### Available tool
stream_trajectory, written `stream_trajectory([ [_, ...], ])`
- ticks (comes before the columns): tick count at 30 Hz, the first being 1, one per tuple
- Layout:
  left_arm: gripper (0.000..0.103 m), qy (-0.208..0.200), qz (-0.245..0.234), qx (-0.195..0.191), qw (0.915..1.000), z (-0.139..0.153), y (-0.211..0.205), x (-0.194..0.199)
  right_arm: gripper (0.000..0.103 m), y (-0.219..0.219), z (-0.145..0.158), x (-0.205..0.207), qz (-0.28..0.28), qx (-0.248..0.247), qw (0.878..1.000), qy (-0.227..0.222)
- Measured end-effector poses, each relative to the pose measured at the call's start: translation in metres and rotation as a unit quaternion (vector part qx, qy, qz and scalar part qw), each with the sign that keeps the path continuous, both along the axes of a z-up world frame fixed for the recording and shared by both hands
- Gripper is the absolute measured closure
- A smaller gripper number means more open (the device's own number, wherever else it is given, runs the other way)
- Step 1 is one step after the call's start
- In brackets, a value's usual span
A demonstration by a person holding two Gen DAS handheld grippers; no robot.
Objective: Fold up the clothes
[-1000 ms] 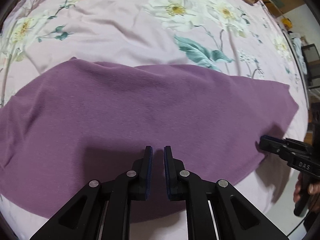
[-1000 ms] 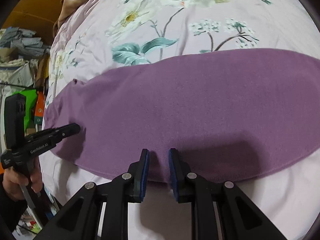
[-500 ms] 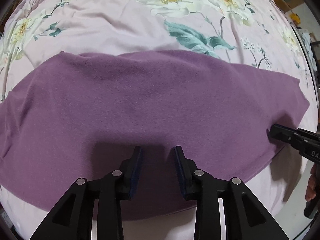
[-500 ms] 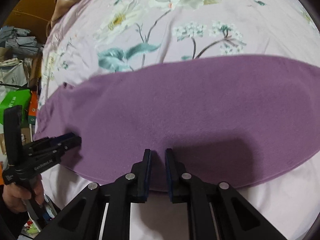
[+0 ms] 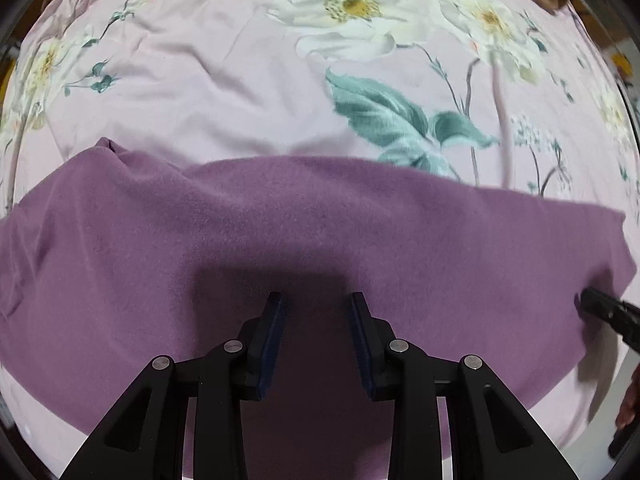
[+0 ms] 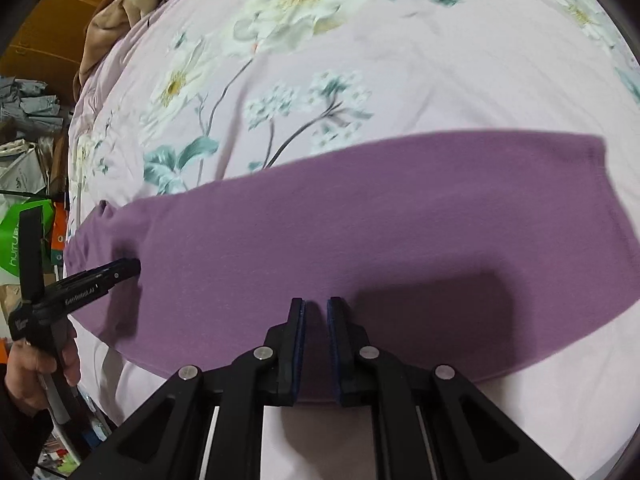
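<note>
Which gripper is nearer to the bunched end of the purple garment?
Left. The left gripper is beside the bunched end; the right gripper, jaws closing with nothing pinched, is farther along, over the garment's near edge.

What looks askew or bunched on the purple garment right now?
The purple garment lies mostly flat on the floral bedsheet. Only its far left corner is bunched into a small raised pucker, with soft creases along that left end. No damage or spills show.

A lilac floral bedsheet (image 5: 224,92), a brown blanket (image 6: 116,20) and clutter (image 6: 28,128) beyond its edge.
</note>
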State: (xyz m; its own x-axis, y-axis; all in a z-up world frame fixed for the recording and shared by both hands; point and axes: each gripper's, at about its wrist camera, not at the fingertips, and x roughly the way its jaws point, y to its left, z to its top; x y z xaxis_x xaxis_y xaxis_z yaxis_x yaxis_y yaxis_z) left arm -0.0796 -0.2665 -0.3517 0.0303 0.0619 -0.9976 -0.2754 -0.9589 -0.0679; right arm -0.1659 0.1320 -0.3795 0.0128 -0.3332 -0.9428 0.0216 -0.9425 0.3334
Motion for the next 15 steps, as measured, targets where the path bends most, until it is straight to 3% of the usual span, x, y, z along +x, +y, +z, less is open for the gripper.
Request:
stream_trajectory([
  [5, 0.069, 0.008, -0.008, -0.006, 0.9999, 0.0, 0.019, -0.011, 0.091, 0.031, 0.006, -0.018, -0.025, 0.009, 0.999, 0.039],
  [9, 0.069, 0.003, -0.024, -0.001, 0.9997, 0.0, 0.044, -0.007, 0.091, 0.067, -0.005, -0.038, -0.063, 0.041, 0.997, 0.033],
  [12, 0.069, -0.003, -0.034, 0.015, 0.9993, 0.005, 0.081, 0.005, 0.091, 0.089, 0.001, -0.037, -0.089, 0.035, 0.995, 0.035],
  [15, 0.069, -0.012, -0.045, 0.036, 0.9983, 0.015, 0.094, 0.025, 0.088, 0.09, 0.014, -0.031, -0.065, 0.025, 0.996, 0.048],
])
